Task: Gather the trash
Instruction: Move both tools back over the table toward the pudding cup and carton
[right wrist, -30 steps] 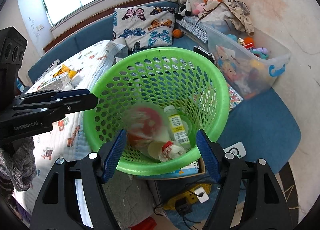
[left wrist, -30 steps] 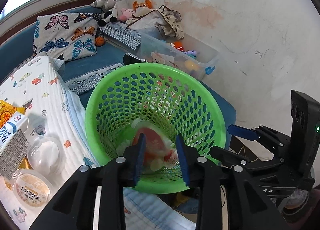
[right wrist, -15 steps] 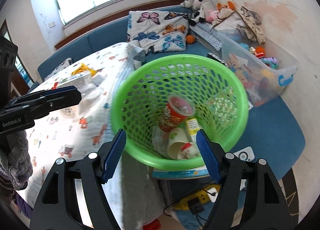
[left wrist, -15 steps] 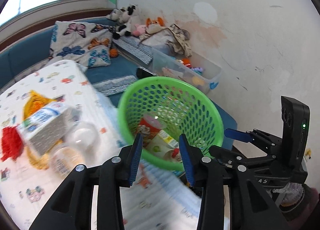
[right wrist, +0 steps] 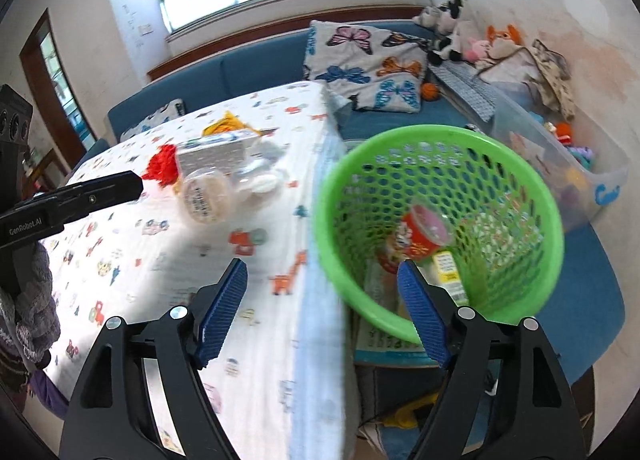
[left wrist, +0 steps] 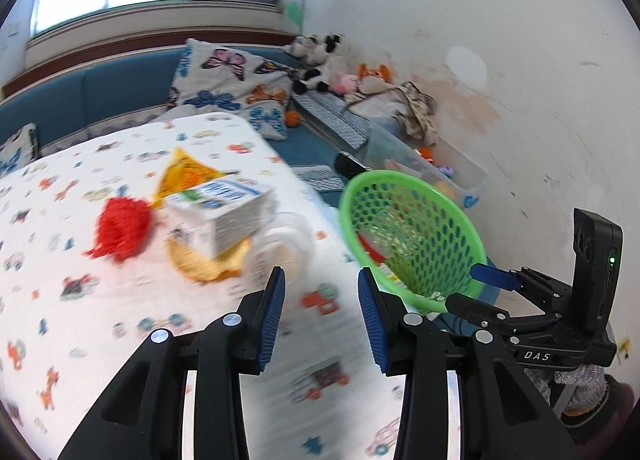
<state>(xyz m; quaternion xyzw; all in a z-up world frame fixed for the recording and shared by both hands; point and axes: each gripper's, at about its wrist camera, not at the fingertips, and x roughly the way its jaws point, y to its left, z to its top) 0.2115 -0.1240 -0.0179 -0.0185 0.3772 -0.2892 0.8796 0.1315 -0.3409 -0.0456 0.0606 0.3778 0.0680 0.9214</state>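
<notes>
Two handheld grippers hang empty above a cloth-covered table (left wrist: 120,324), both swung away from the green basket (right wrist: 436,164) that filled their views a second ago. Then the basket sat centred under each tool; now it stands off the table's edge, to the right in both views. The left gripper (left wrist: 321,314) holds its jaws a modest way apart with nothing between them. The right gripper (right wrist: 322,310), its jaws spread wide and just opened further, is likewise empty.

Only the right wrist view looks down into the basket: a red cup (right wrist: 426,234) lies tipped on its side, its mouth turned up toward the right, beside a yellow-labelled bottle (right wrist: 448,274) lying lengthwise down the basket wall. The left wrist view catches only the basket's rim and mesh.

Trash left on the table shows in both views, blurred: a white carton (left wrist: 224,216) with its long axis running left to right, a red frilly clump (left wrist: 120,230), a yellow wrapper (left wrist: 184,174) and clear lidded tubs (right wrist: 206,196).
</notes>
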